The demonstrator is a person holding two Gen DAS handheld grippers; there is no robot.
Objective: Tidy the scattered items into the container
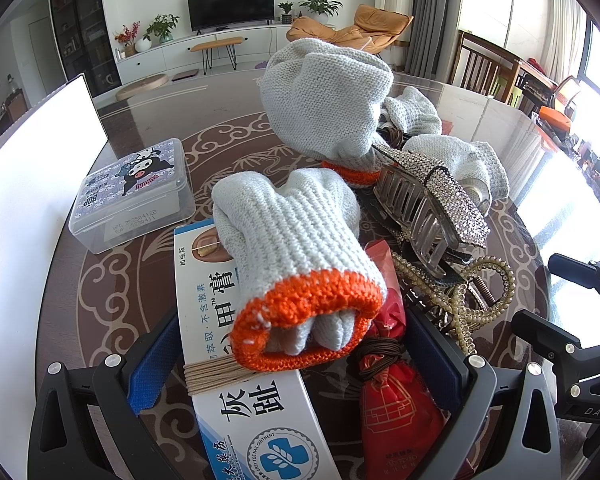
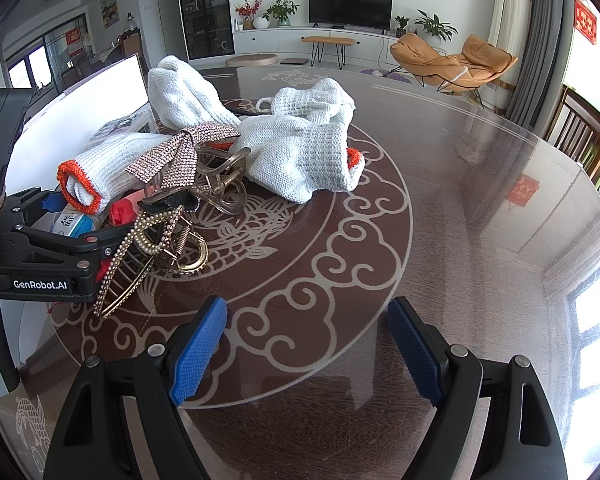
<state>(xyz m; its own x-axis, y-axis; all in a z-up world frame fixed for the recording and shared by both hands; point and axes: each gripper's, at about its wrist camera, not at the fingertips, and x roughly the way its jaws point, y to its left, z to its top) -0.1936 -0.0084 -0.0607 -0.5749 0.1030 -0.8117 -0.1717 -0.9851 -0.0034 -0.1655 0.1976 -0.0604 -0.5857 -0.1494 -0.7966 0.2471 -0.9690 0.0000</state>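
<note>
A round dark table with pale cloud patterns under glass holds a heap of clutter on its left half. Largest are grey knitted gloves with orange cuffs, piled at the far side of the heap. Far left sits a clear lidded container, closed, next to a white board. The left gripper has its tongs wide apart around a white ointment box and a red pouch. A rhinestone hair claw and a pearl clip lie just right of them. The right gripper hovers spread apart above bare table.
</note>
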